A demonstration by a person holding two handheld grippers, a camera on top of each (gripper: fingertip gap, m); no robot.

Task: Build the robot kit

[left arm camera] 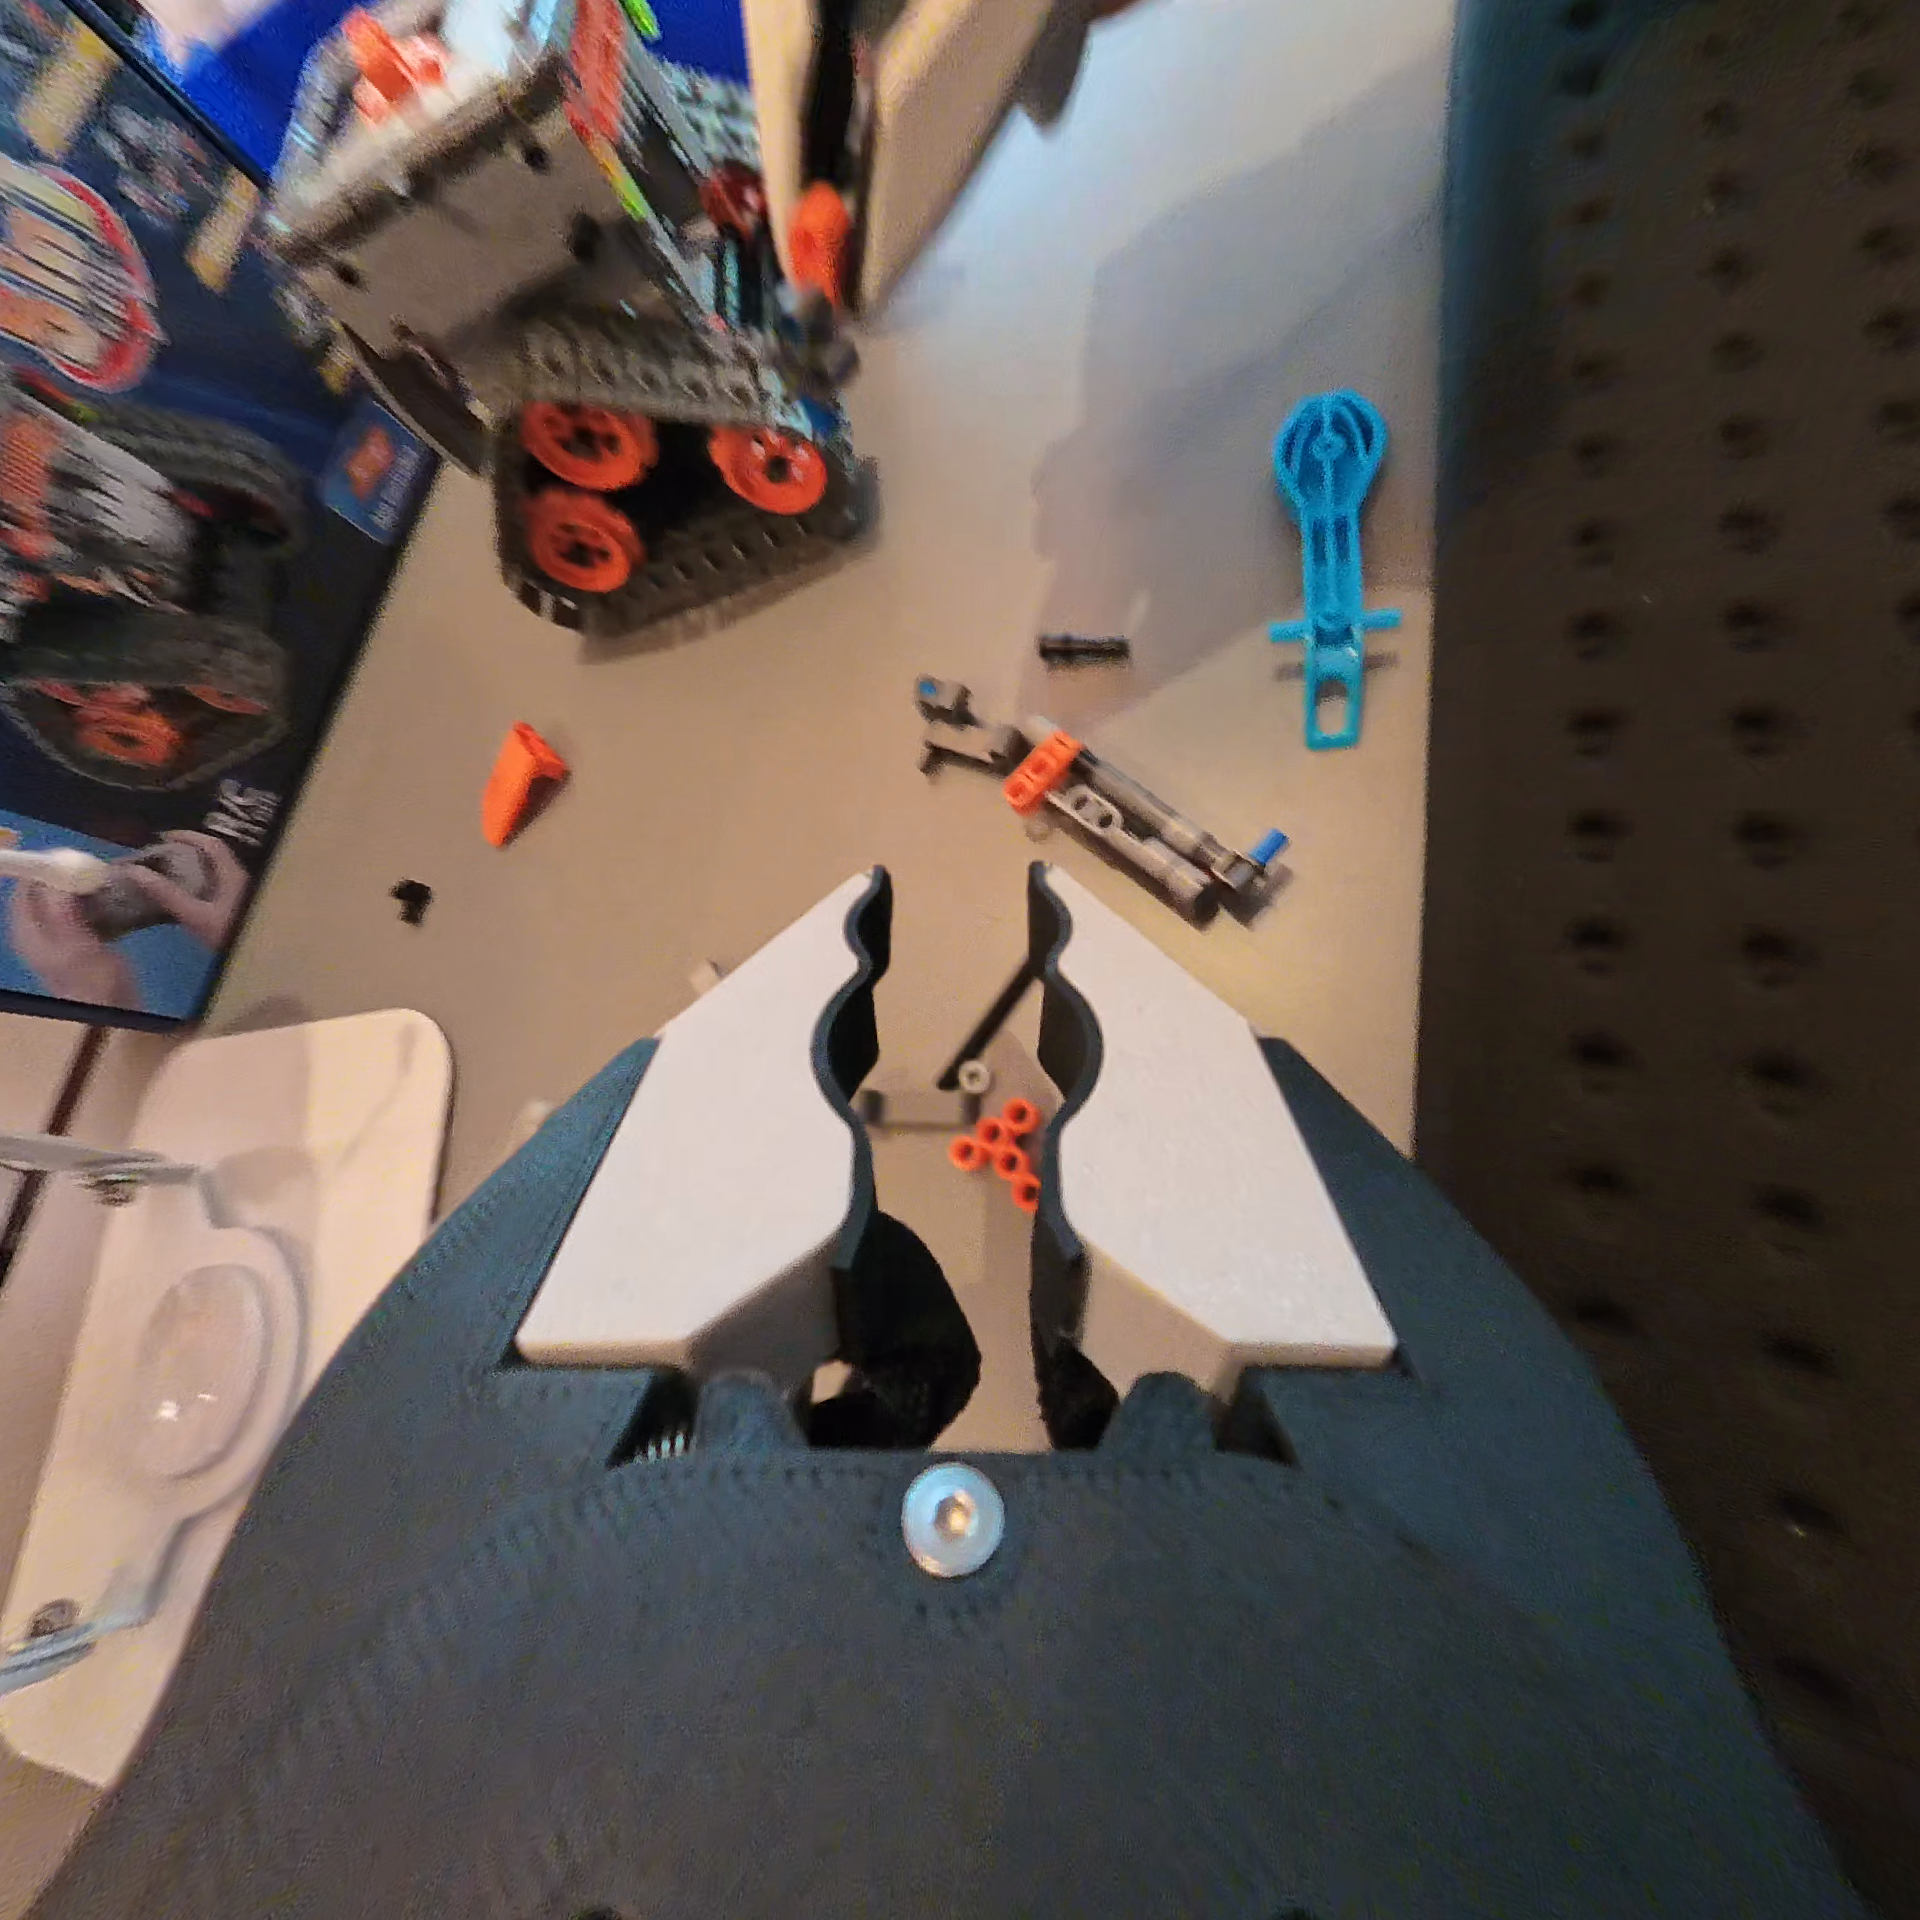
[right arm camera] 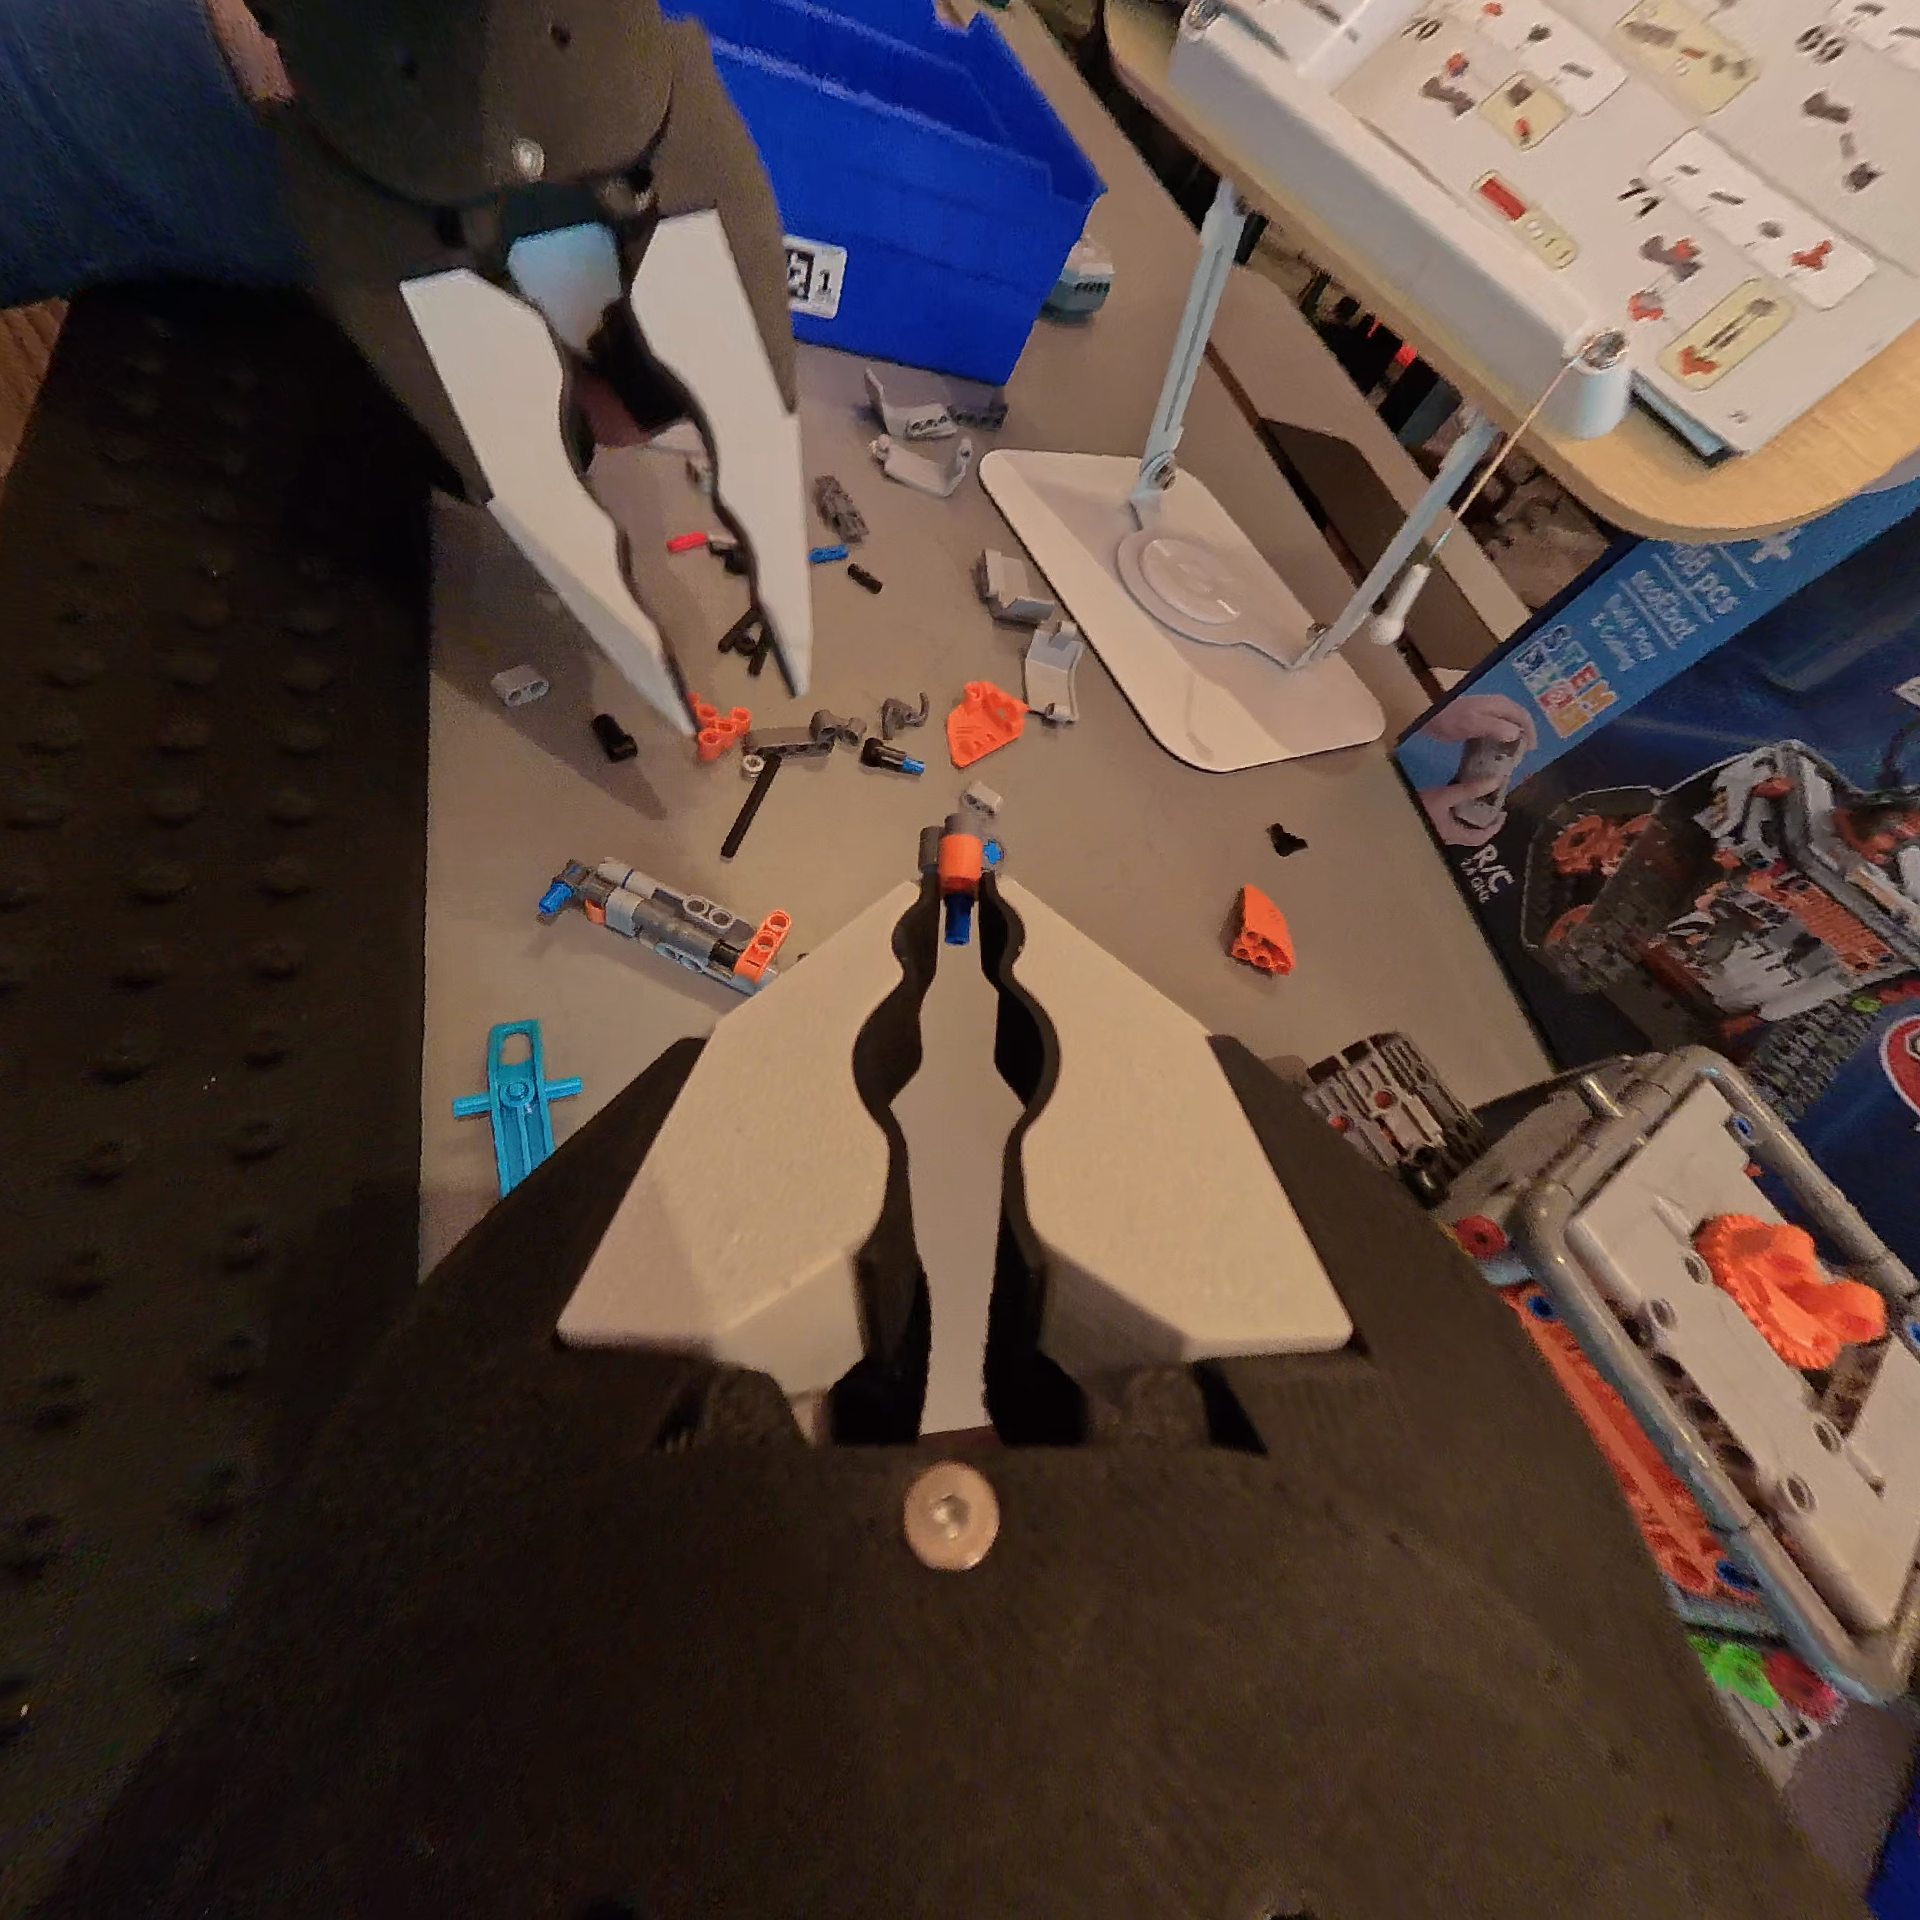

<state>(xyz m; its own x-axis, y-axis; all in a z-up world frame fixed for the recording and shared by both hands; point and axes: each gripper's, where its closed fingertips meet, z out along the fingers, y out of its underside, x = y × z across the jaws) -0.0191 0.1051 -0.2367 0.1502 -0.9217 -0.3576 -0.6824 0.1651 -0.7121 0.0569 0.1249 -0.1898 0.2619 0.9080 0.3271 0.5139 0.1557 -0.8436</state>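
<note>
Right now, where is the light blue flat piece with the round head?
The light blue flat piece lies on the grey table beside the dark perforated mat. In the right wrist view it lies left of the right tool.

Loose parts (right arm camera: pixel 800 727) are cluttering the middle of the surface (right arm camera: pixel 1091 894), while the blue bin (right arm camera: pixel 914 208), lamp base (right arm camera: pixel 1174 613), box (right arm camera: pixel 1704 831) and tracked model (right arm camera: pixel 1704 1351) are crowding its edges, leaving narrow gaps.

left wrist: steep, close, perhaps blurred | right wrist: higher, opposite | shared: blue tool (left arm camera: pixel 1330 540)
</note>
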